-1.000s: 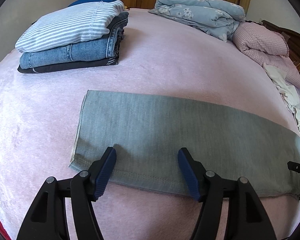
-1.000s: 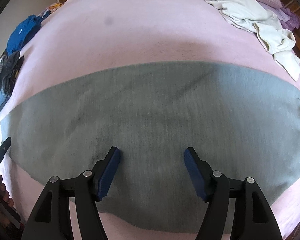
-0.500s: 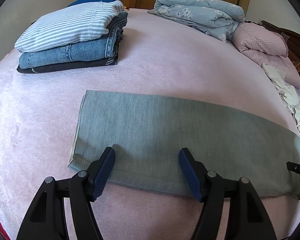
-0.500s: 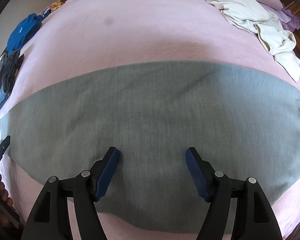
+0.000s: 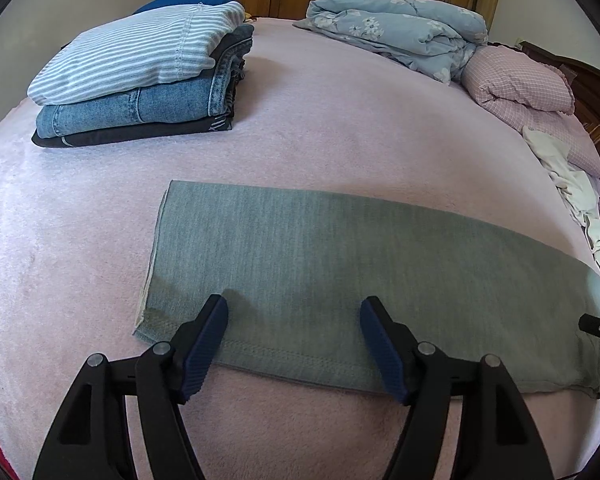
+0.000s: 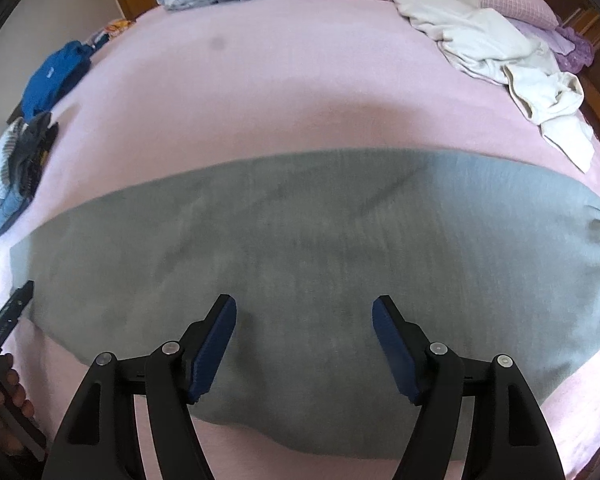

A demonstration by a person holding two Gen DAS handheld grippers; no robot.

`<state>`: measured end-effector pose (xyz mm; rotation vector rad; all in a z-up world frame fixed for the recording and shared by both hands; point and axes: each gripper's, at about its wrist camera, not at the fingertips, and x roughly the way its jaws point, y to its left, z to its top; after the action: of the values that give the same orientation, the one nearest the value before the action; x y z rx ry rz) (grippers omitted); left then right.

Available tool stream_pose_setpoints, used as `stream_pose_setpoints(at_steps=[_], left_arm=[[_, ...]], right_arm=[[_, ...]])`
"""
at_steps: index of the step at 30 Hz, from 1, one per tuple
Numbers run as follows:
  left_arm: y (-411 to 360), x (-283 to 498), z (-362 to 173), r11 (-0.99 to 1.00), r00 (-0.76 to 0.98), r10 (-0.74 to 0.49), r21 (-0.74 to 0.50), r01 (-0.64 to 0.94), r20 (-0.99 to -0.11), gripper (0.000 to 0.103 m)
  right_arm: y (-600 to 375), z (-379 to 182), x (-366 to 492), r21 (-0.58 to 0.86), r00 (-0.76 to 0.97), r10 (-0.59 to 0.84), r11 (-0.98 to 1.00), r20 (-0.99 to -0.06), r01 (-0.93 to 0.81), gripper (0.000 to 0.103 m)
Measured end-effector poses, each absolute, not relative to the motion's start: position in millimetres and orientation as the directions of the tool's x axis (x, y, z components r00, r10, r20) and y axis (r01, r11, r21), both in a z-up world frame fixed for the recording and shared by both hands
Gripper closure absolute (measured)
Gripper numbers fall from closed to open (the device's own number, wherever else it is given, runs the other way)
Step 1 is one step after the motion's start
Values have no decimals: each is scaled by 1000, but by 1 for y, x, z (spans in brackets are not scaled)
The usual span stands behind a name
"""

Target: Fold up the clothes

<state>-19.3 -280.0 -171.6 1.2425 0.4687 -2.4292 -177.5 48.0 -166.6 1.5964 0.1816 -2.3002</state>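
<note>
Grey-green trousers (image 5: 340,264) lie flat in a long folded strip on the pink bedcover (image 5: 340,120). My left gripper (image 5: 294,320) is open and empty, just above the hem end near its front edge. The trousers also fill the right wrist view (image 6: 320,240), with the gathered waistband at the far right. My right gripper (image 6: 304,320) is open and empty over their middle. The tip of the right gripper shows at the right edge of the left wrist view (image 5: 598,325); the left gripper and the hand holding it show in the right wrist view (image 6: 4,328).
A stack of folded clothes (image 5: 140,80), striped shirt on top of jeans, sits at the back left. A blue floral duvet (image 5: 396,36) and pink checked pillows (image 5: 520,80) lie at the head. Loose white garments (image 6: 500,64) lie at the right. A blue garment (image 6: 56,76) lies far left.
The right wrist view has shifted: the trousers now sit lower in it and the frame is blurred. The left gripper has barely moved. Both stay open.
</note>
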Motion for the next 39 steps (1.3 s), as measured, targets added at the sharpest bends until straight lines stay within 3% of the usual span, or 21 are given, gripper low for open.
stream_pose_setpoints(at_steps=[39], left_arm=[[-276,-21,-173,-883,-554,-178,-116,454,-813,28]], right_arm=[[61,-178,-176,93,-266,-198,-928,-943,361,30]])
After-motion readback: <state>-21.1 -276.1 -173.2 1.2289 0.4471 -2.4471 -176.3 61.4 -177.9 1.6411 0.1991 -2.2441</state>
